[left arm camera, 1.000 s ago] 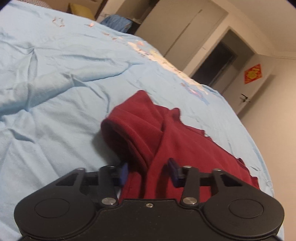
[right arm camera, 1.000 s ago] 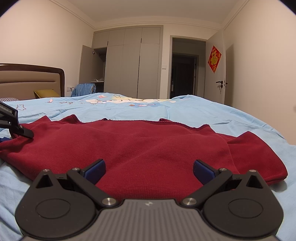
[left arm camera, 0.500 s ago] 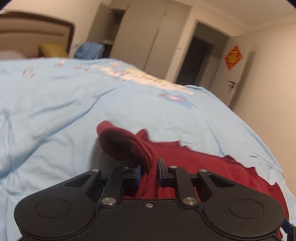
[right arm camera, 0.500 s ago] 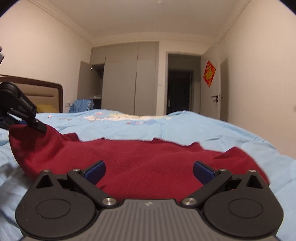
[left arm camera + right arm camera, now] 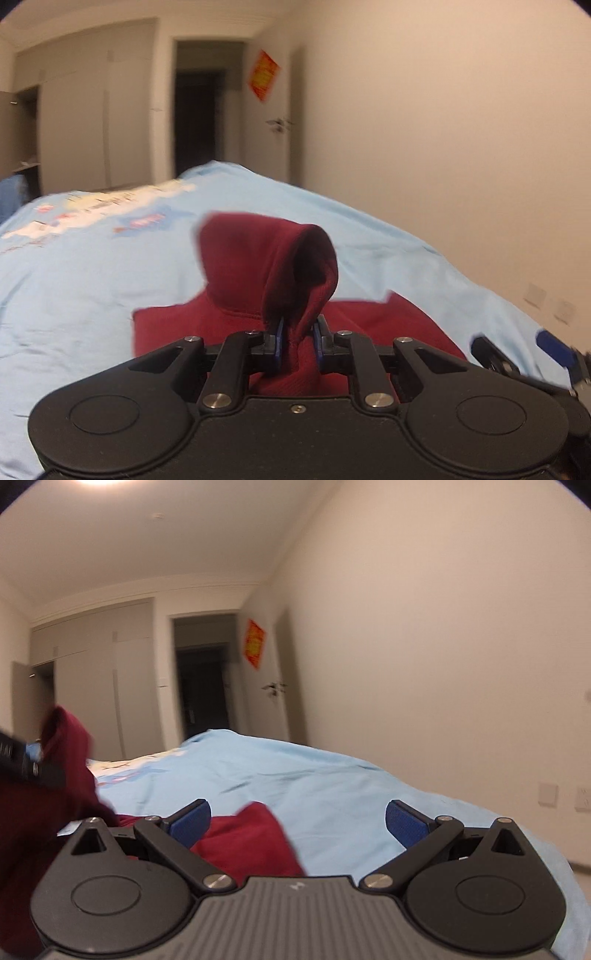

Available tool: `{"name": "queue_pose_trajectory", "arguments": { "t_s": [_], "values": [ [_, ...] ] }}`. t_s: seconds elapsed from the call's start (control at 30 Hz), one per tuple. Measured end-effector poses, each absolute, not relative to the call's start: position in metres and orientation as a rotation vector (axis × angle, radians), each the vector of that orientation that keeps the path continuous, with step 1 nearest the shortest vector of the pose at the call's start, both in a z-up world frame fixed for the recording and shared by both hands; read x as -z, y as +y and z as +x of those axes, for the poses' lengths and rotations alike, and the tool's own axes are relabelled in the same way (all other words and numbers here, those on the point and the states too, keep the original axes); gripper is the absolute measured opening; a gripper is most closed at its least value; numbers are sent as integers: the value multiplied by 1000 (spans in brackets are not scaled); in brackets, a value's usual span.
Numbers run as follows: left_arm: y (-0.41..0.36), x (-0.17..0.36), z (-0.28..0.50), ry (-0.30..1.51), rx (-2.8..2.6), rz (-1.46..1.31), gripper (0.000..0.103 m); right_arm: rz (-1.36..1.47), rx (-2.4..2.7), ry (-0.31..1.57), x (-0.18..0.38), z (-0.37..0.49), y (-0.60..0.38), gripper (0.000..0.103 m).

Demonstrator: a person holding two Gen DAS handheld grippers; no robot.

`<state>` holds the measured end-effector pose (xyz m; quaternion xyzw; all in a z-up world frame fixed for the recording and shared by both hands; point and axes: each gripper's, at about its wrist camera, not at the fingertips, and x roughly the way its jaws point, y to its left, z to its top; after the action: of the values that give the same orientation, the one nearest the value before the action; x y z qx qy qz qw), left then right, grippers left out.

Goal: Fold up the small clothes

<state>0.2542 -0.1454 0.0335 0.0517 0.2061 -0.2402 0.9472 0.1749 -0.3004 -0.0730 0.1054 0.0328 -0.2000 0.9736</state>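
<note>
Left claw [image 5: 298, 338] is clamped on a bunched fold of the red top [image 5: 266, 258], lifting a loop of cloth above the bed [image 5: 74, 280]; the rest of the top lies flat on the blue sheet near the bed's right edge. Right claw [image 5: 298, 818] gapes wide, gripping nothing, over a corner of the top [image 5: 247, 843]. Blur hides finer detail.

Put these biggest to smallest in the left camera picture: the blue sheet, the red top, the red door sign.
1. Blue sheet: fills most of the view.
2. Red top: looks big partly because the left gripper holds it near the camera.
3. Door sign: smallest, but farthest away.
</note>
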Motion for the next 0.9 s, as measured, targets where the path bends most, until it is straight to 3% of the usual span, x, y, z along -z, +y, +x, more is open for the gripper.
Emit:
{"name": "queue_pose_trajectory", "arguments": {
  "t_s": [0.17, 0.27, 0.33, 0.43, 0.9],
  "values": [
    [-165, -7, 249, 485, 529, 136, 24, 261, 433, 95, 82, 177, -312, 103],
    [-160, -3, 243, 476, 554, 137, 40, 258, 427, 103, 87, 177, -312, 103],
    [-153, -4, 235, 464, 561, 125, 57, 254, 423, 113, 89, 178, -312, 103],
    [-145, -5, 221, 425, 541, 126, 71, 255, 421, 120, 91, 180, -317, 103],
    [-130, 1, 199, 451, 419, 139, 94, 252, 414, 149, 92, 183, -320, 103]
  ]
}}
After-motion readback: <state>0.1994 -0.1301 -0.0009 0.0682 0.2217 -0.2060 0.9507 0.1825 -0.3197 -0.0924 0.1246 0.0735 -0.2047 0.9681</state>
